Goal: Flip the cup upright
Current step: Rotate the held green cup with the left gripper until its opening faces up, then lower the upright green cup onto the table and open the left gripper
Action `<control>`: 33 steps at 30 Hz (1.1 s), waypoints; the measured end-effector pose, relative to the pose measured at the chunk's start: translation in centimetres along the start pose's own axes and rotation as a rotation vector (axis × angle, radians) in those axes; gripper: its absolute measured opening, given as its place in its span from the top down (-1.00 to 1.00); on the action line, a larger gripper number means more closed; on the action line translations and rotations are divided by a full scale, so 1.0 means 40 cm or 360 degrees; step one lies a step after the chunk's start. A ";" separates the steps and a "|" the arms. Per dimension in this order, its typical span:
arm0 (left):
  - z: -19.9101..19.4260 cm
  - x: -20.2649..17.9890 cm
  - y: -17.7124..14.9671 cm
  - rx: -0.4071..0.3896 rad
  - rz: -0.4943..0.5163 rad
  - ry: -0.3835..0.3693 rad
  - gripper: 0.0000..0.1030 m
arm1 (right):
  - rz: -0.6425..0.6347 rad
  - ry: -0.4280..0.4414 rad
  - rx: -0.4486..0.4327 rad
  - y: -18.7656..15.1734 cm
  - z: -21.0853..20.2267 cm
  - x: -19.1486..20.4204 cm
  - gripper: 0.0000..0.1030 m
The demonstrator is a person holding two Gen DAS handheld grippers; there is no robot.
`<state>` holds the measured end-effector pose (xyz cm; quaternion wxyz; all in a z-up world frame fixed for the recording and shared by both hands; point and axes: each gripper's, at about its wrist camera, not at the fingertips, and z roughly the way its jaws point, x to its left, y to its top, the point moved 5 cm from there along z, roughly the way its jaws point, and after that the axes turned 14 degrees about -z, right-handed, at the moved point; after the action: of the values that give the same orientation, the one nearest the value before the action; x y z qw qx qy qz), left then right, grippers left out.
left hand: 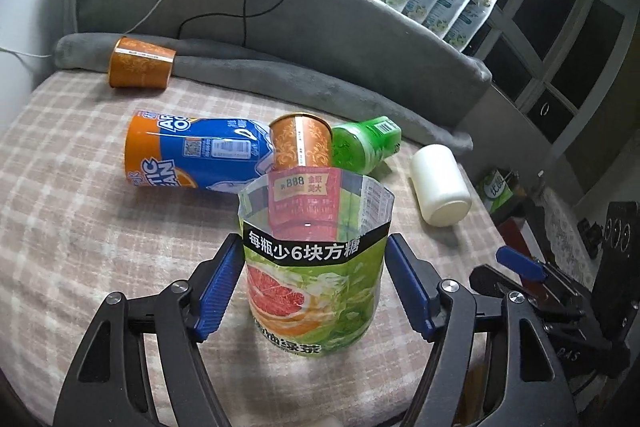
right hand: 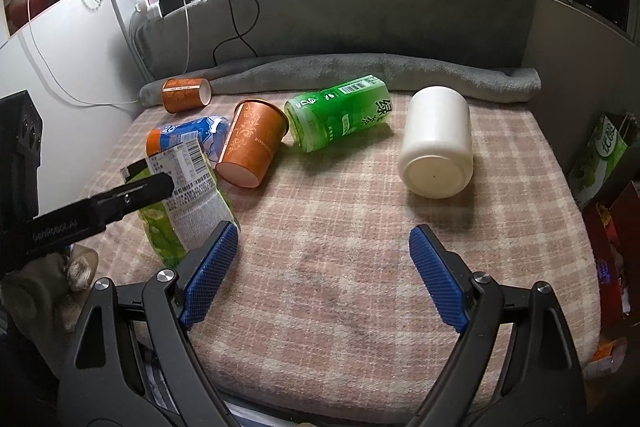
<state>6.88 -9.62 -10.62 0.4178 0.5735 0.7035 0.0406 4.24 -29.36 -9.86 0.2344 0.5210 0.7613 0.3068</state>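
Clear plastic, green grapefruit-tea label: the cut-bottle cup (left hand: 316, 275) stands upright, mouth up, on the plaid blanket (right hand: 360, 247), btwn the left gripper (left hand: 316, 287) fingers (left hand: 218, 287), which sit spread just off its sides, not pinching. In the right wrist view it looks slightly tilted. Judged step: this cup looks righted, release underway or done. Right gripper (right hand: 322, 271) hangs w/ fingers wide, holding nothing. Behind: an orange paper cup (right hand: 252, 143) on its side against the blue bottle (left hand: 192, 155) & green bottle (right hand: 340, 113); white cup (right hand: 436, 143) lying to the right; 2nd orange cup (right hand: 186, 94) by the grey roll. Next likely: back the left gripper off w/o nudging the cup, then pick a fallen one.
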 end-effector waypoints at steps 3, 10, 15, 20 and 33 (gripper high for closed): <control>-0.005 -0.009 -0.013 0.0008 0.0029 -0.0005 -0.39 | -0.0001 0.0000 0.0000 0.000 -0.002 0.001 -0.75; -0.012 -0.028 -0.047 0.0033 0.0107 -0.0022 -0.39 | 0.0002 -0.0001 -0.0007 0.000 -0.008 0.001 -0.75; -0.013 -0.038 -0.064 0.0048 0.0155 -0.0036 -0.39 | 0.0010 -0.0004 -0.0016 -0.006 -0.016 0.001 -0.75; -0.011 -0.044 -0.075 0.0078 0.0170 -0.0057 -0.44 | 0.0015 -0.0007 -0.0020 -0.010 -0.020 0.001 -0.75; 0.000 -0.070 -0.112 0.0150 0.0265 -0.0093 -0.57 | 0.0046 -0.0025 -0.0035 -0.014 -0.036 -0.010 -0.75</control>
<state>3.40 -13.51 -11.52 0.4059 0.6500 0.6420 0.0253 3.03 -30.20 -9.25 0.2418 0.5316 0.7484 0.3143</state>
